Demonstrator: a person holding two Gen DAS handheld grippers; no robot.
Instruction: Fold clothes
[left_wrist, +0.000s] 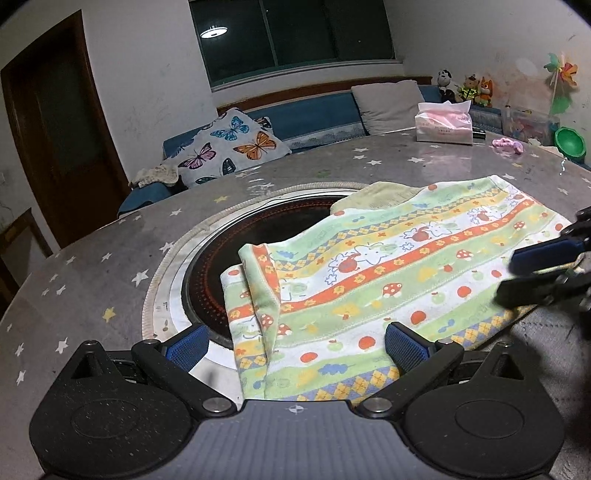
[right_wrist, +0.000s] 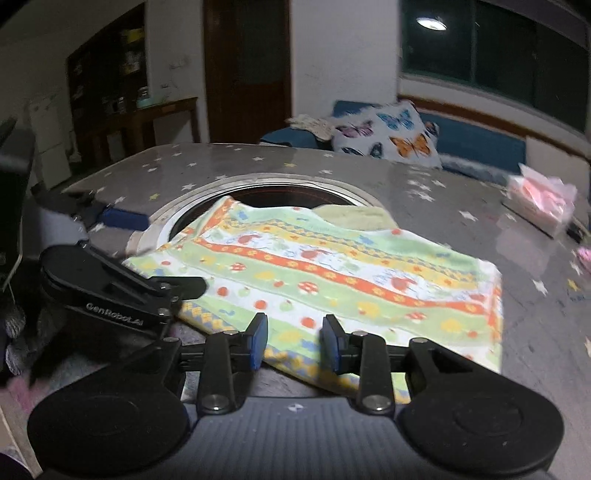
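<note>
Garment (left_wrist: 369, 280) lies folded at table (left_wrist: 110, 258) near edge, partly over round recess (left_wrist: 207, 273). Left gripper (left_wrist: 295, 347) spread wide, right gripper (right_wrist: 293, 341) part-open; neither gripping, likely released after fold.

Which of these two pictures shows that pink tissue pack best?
The left wrist view: the tissue pack sits sharp and whole at the table's far edge. In the right wrist view it is blurred, near the right side.
</note>
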